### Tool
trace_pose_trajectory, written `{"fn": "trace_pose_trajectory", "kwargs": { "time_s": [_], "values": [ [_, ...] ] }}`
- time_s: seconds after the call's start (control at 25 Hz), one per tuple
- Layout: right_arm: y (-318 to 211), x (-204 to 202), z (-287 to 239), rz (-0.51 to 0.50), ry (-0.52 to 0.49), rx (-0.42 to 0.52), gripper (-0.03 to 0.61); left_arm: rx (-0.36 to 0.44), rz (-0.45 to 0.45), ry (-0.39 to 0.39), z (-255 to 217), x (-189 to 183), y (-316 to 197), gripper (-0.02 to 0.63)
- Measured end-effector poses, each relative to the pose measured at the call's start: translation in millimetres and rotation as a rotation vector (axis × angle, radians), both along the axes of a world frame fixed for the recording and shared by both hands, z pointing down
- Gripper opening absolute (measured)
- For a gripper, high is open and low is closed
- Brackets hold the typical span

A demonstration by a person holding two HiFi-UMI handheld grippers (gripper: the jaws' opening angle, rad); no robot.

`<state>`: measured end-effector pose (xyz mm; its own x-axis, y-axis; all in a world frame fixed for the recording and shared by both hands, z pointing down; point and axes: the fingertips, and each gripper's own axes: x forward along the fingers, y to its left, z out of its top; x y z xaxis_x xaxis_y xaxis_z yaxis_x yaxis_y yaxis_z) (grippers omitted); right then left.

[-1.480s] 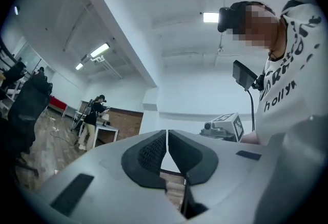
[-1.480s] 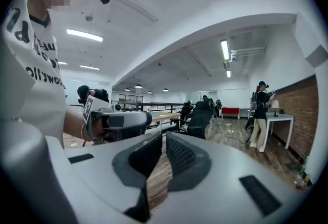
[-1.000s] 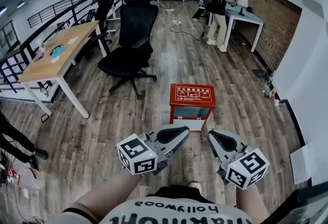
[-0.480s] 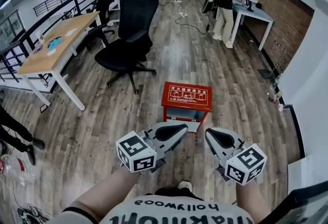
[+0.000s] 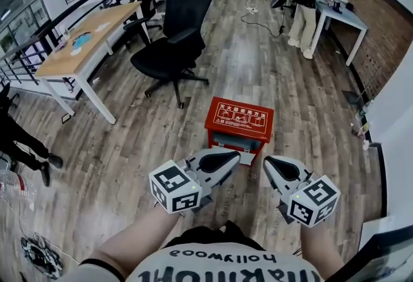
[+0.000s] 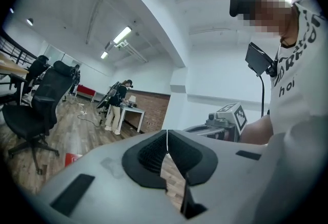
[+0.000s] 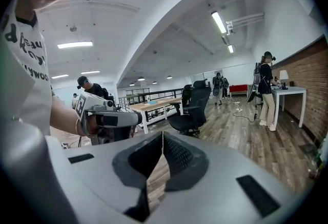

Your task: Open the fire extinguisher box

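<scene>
The fire extinguisher box (image 5: 239, 120) sits on the wood floor, red lid up with white print across it and the paler front panel facing the person. Both claws hang just short of that front panel. The left gripper (image 5: 235, 159) is clenched on nothing, pads pressed flat together, and the right gripper (image 5: 266, 163) beside it is the same, empty and closed. An office chair (image 5: 175, 35) stands well beyond the box.

It looks like painted sheet metal: stiff, with a lid that should be light. The smooth finish could let the pads slide. The best hold is likely the lid's front lip, on the side nearest the grippers. No view shows a latch or hinge. The front panel may be glazed, so keep off it. An empty box could skid, so one claw may need to steady it.
</scene>
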<state>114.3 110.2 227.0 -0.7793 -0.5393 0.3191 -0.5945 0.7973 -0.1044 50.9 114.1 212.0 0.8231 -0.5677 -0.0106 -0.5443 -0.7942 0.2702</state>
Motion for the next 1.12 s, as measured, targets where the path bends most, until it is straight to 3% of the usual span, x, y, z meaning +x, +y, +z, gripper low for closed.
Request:
{"fn": "trace_pose_trajectory", "kwargs": {
  "time_s": [0.2, 0.56, 1.12],
  "values": [
    [-6.4, 0.2, 4.0, -0.021, -0.006, -0.017, 0.011, -0.018, -0.042, -0.031, 2.9, -1.0, -6.5, 0.012],
    [-19.3, -14.5, 7.1, -0.012, 0.010, -0.030, 0.011, -0.053, -0.011, -0.046, 7.7, -7.6, -15.1, 0.012],
    [-67.3, -64.1, 4.9, 0.083, -0.005, -0.023, 0.011, -0.044, 0.110, -0.083, 5.4, -52.2, -57.9, 0.012]
  ]
}}
